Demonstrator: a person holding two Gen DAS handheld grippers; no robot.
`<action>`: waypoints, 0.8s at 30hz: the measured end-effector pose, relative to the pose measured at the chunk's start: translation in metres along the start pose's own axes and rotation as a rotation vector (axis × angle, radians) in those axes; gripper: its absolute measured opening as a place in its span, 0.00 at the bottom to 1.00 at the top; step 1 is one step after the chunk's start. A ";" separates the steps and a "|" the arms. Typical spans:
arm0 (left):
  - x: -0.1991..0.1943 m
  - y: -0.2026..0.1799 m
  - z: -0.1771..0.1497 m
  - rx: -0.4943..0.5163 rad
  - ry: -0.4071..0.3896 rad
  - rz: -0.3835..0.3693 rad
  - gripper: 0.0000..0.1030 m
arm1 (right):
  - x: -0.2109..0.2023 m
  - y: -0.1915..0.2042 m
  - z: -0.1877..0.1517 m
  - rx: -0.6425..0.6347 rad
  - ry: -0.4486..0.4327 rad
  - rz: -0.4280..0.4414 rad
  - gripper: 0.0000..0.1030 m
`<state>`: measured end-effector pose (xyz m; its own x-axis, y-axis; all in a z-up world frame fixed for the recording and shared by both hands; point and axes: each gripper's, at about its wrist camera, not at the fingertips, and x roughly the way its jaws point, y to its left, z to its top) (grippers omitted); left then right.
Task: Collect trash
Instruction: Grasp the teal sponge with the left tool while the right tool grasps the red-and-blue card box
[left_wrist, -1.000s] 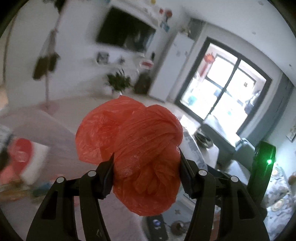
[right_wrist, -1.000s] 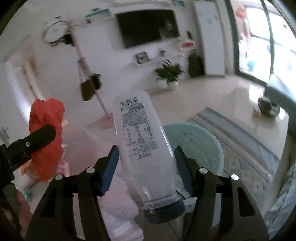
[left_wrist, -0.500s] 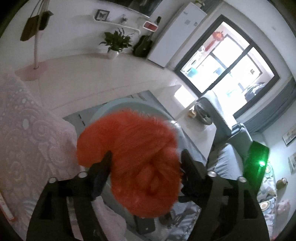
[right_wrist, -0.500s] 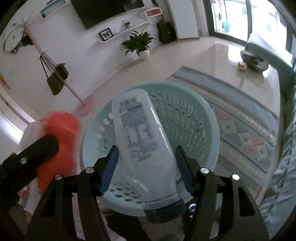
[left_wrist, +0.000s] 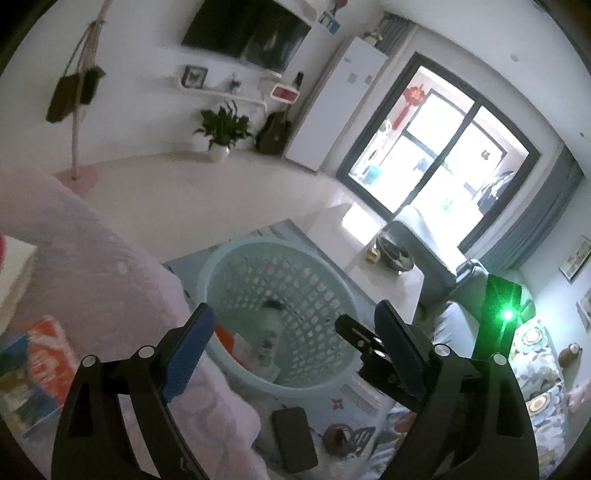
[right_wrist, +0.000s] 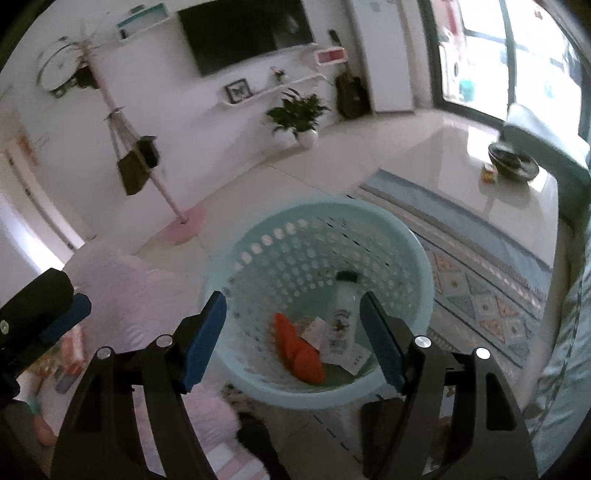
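Both our loads have dropped since the earlier frame: the red bag (right_wrist: 301, 354) and clear bottle (right_wrist: 341, 325) now lie in the pale blue basket (right_wrist: 424, 273), bag at the bottle's 8 o'clock. We see our left gripper (left_wrist: 293, 354) and right gripper (right_wrist: 293, 341) released, their fingers having just been opening, nothing between them

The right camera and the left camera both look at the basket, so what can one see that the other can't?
Only the right camera shows the bottle lying inside, beside the red bag, plus a clock on the wall. Only the left camera shows a black phone on the rug and a green light. Both show the blue basket, the television, the plant, and open, empty jaws.
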<state>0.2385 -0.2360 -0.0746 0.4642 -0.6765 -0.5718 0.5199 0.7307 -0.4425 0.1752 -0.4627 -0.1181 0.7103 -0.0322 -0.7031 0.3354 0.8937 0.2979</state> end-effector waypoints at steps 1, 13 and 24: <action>-0.010 -0.003 -0.001 0.005 -0.017 0.005 0.83 | -0.006 0.008 -0.001 -0.018 -0.007 0.013 0.69; -0.150 -0.001 -0.022 0.053 -0.244 0.162 0.83 | -0.066 0.102 -0.025 -0.242 -0.097 0.167 0.69; -0.261 0.059 -0.075 -0.034 -0.361 0.561 0.89 | -0.081 0.177 -0.061 -0.398 -0.095 0.275 0.69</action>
<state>0.0939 -0.0093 -0.0031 0.8714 -0.1769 -0.4575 0.1094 0.9793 -0.1702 0.1396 -0.2750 -0.0481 0.7991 0.2051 -0.5651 -0.1221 0.9758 0.1815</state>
